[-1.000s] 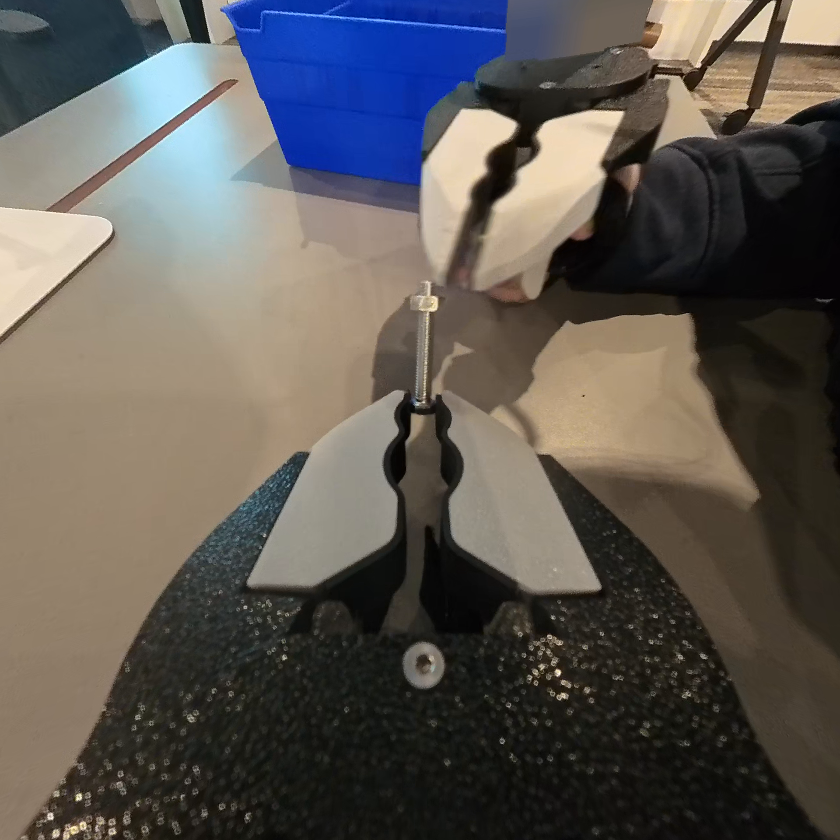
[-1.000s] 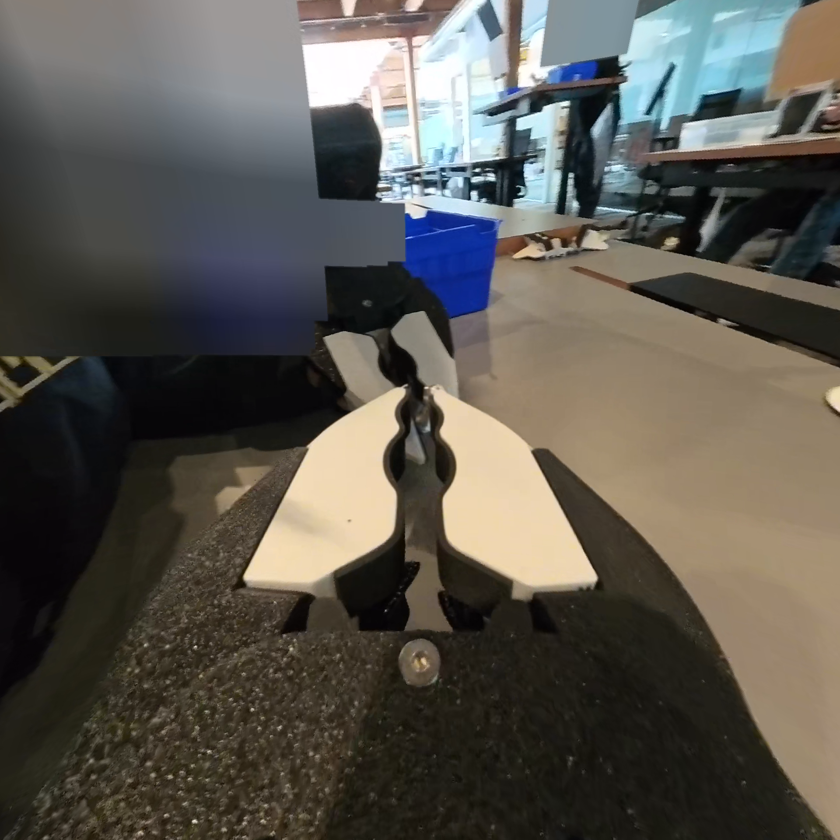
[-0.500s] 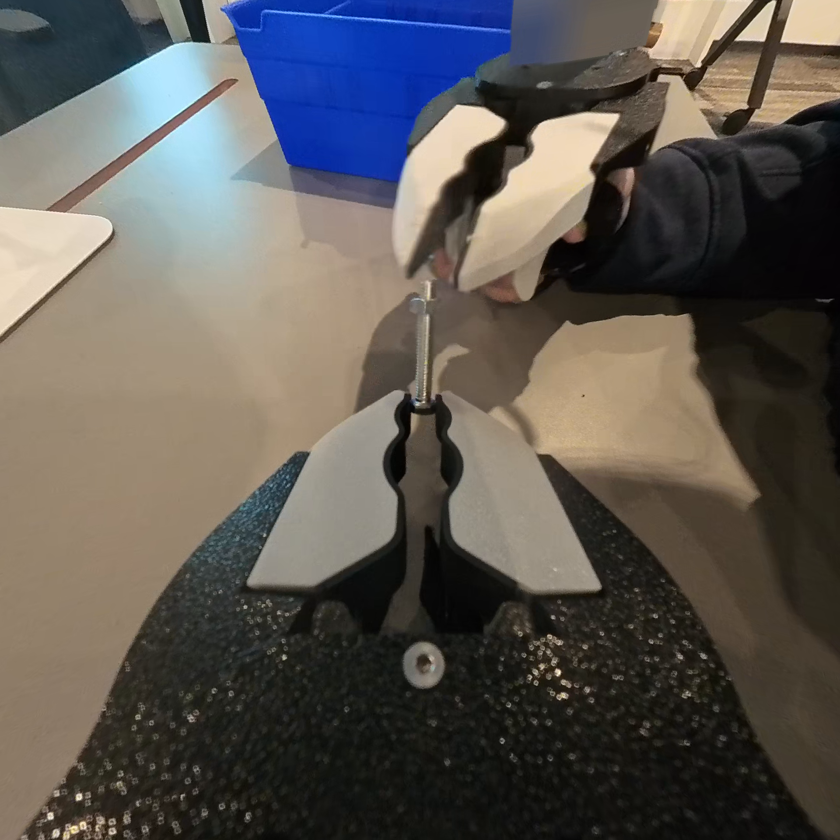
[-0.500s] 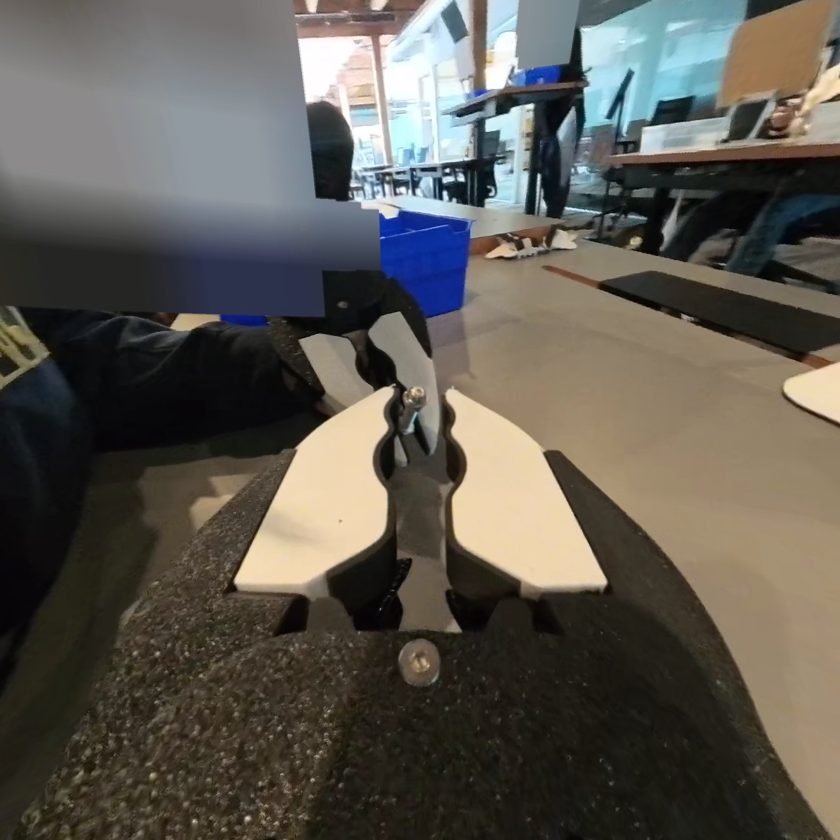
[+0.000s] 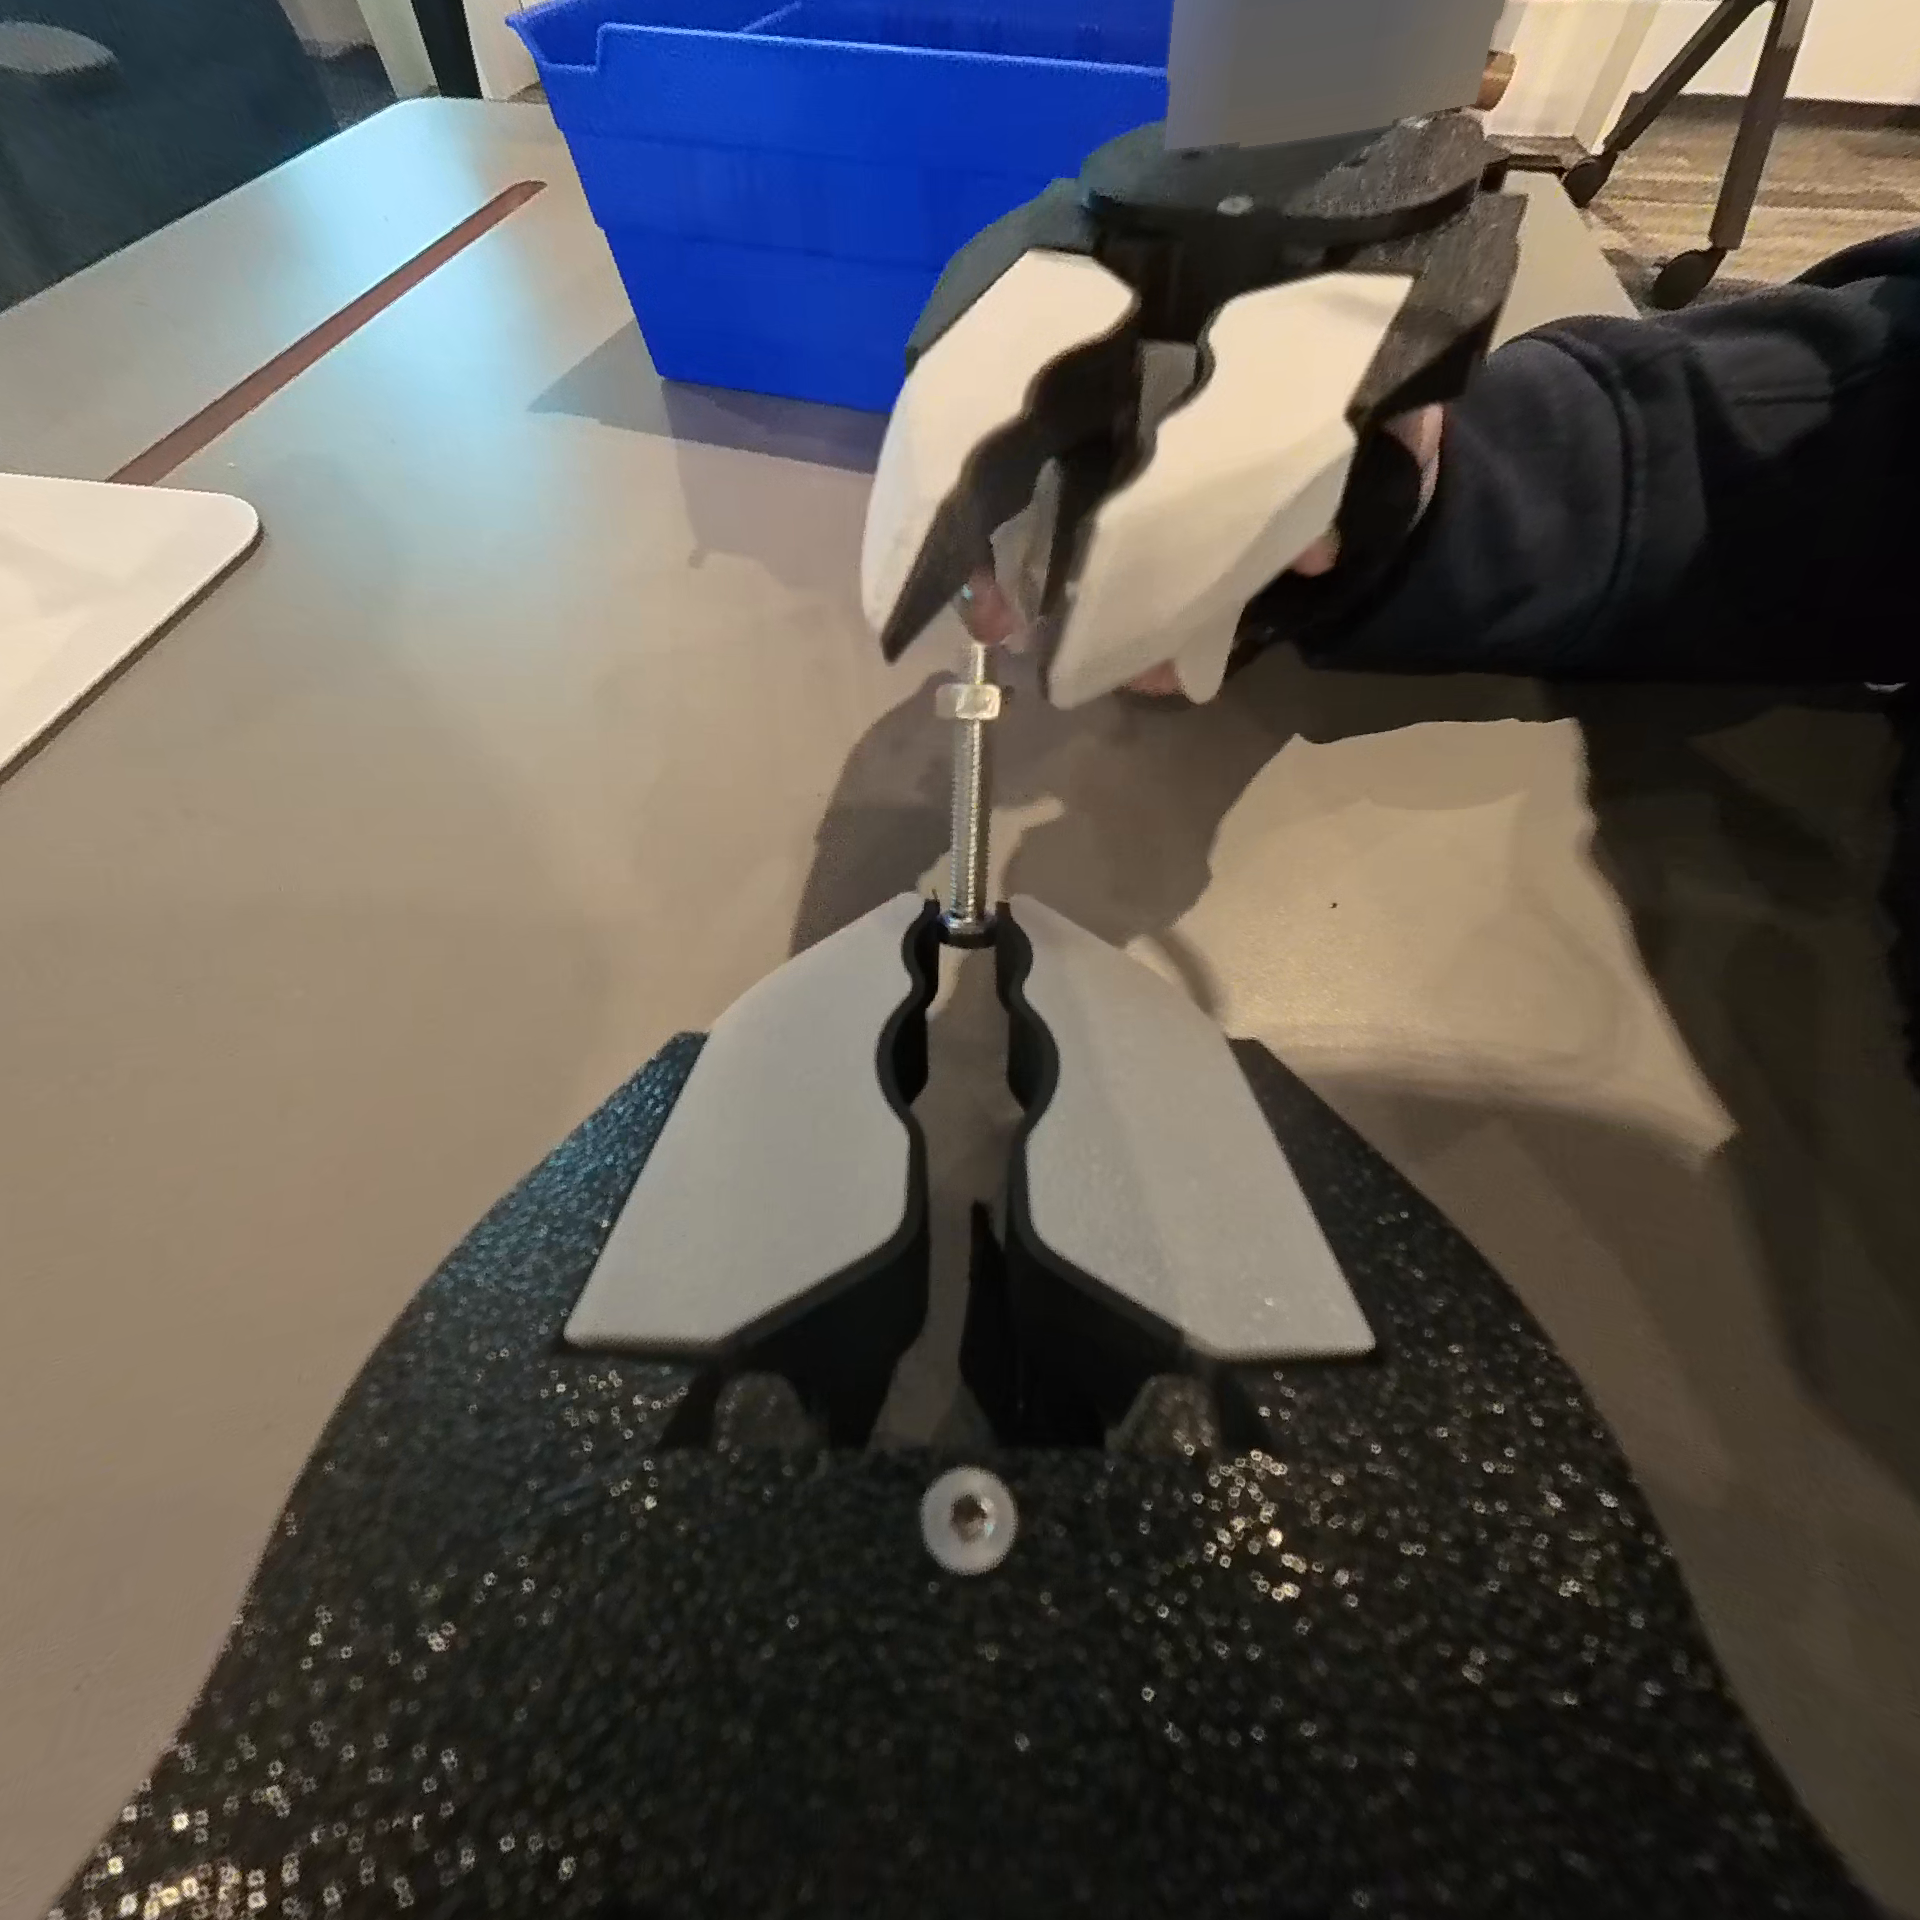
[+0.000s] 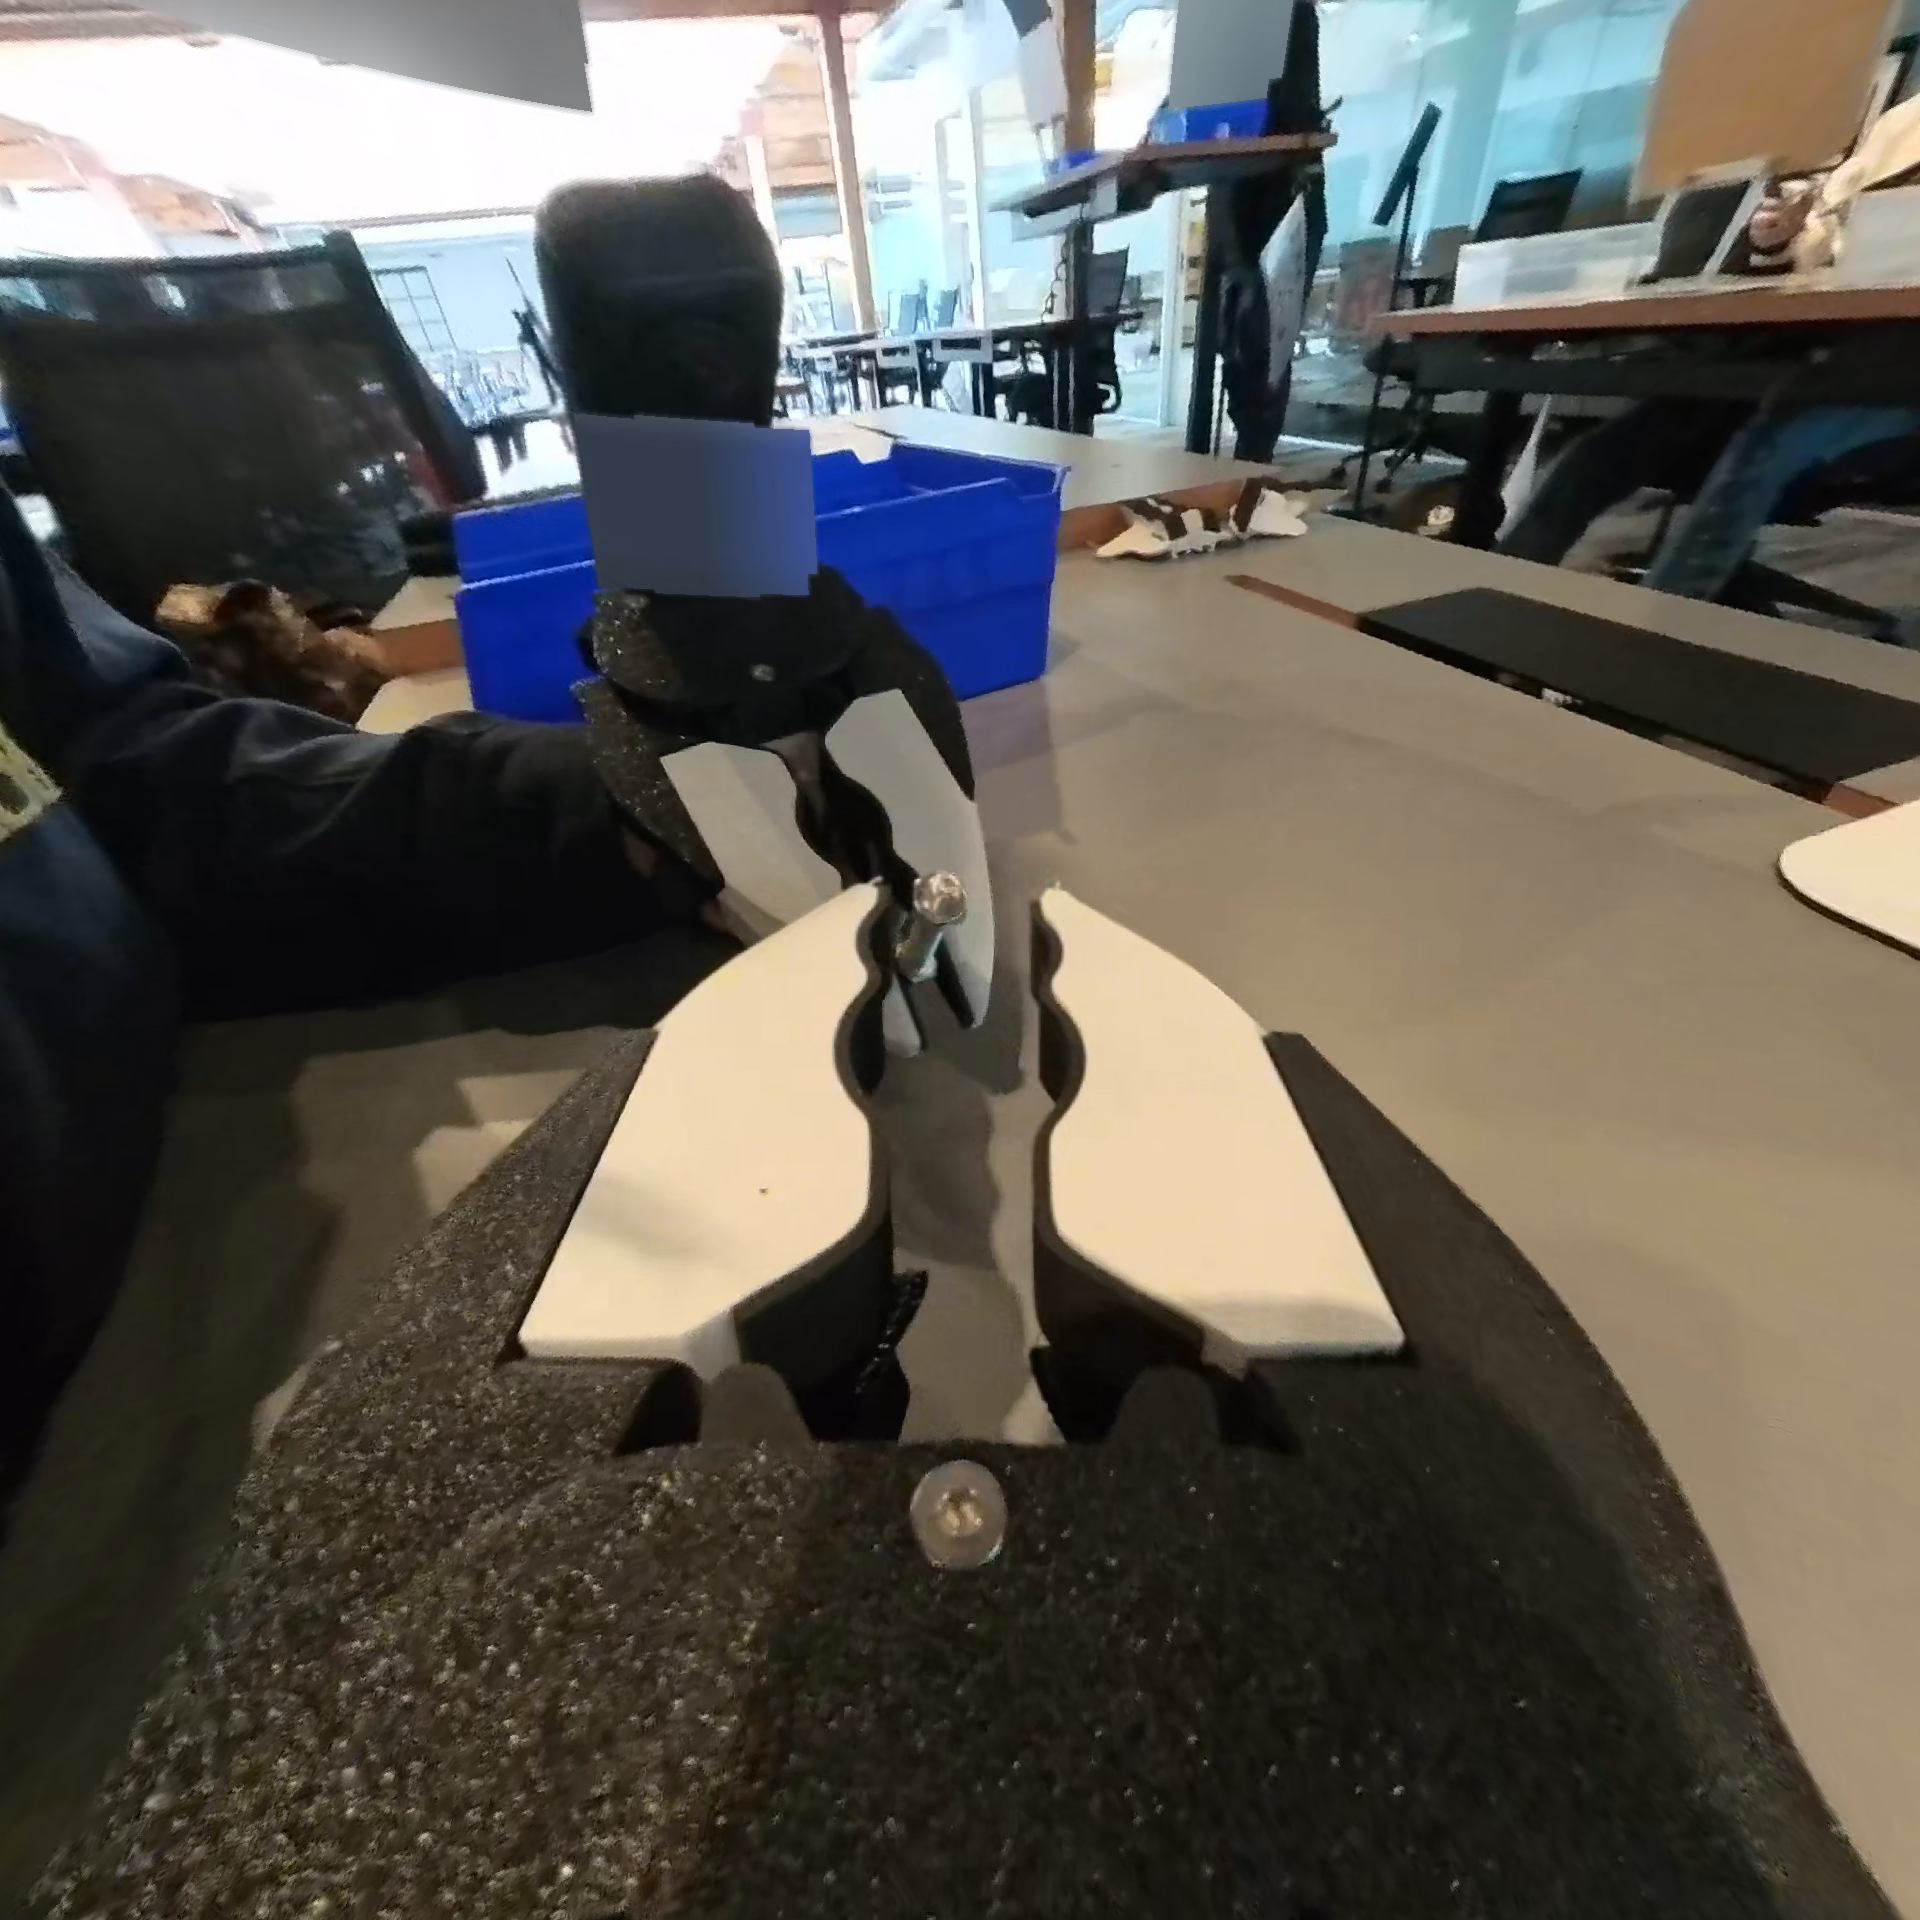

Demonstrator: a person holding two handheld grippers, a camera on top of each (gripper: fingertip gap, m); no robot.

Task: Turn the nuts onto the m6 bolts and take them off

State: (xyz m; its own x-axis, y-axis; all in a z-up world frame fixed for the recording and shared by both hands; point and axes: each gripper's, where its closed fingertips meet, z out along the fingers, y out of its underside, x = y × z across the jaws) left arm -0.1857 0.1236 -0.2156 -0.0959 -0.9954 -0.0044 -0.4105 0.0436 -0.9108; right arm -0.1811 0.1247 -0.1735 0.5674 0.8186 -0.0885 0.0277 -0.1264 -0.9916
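Note:
My left gripper [image 5: 968,925] is shut on the head end of a silver M6 bolt [image 5: 968,821] and holds it pointing away from me, above the grey table [image 5: 468,779]. A nut [image 5: 966,702] sits on the thread near the bolt's free end. My right gripper [image 5: 982,657] is open, with its fingertips on either side of the bolt's tip just beyond the nut. In the right wrist view, the right gripper [image 6: 961,902] stands open around the bolt [image 6: 932,920], which points toward the camera. Behind the bolt, the left gripper [image 6: 935,1023] holds it.
A blue bin [image 5: 831,156] stands at the back of the table and also shows in the right wrist view [image 6: 935,582]. A white board [image 5: 104,582] lies at the left edge. A black mat [image 6: 1662,686] lies farther off. A person's dark sleeve [image 5: 1610,499] is behind the right gripper. There is about 4 cm between the tips of the two grippers.
The right gripper was shut over the bolt's free end; it has opened wide and now stands around the tip. The left gripper and bolt have stayed in place.

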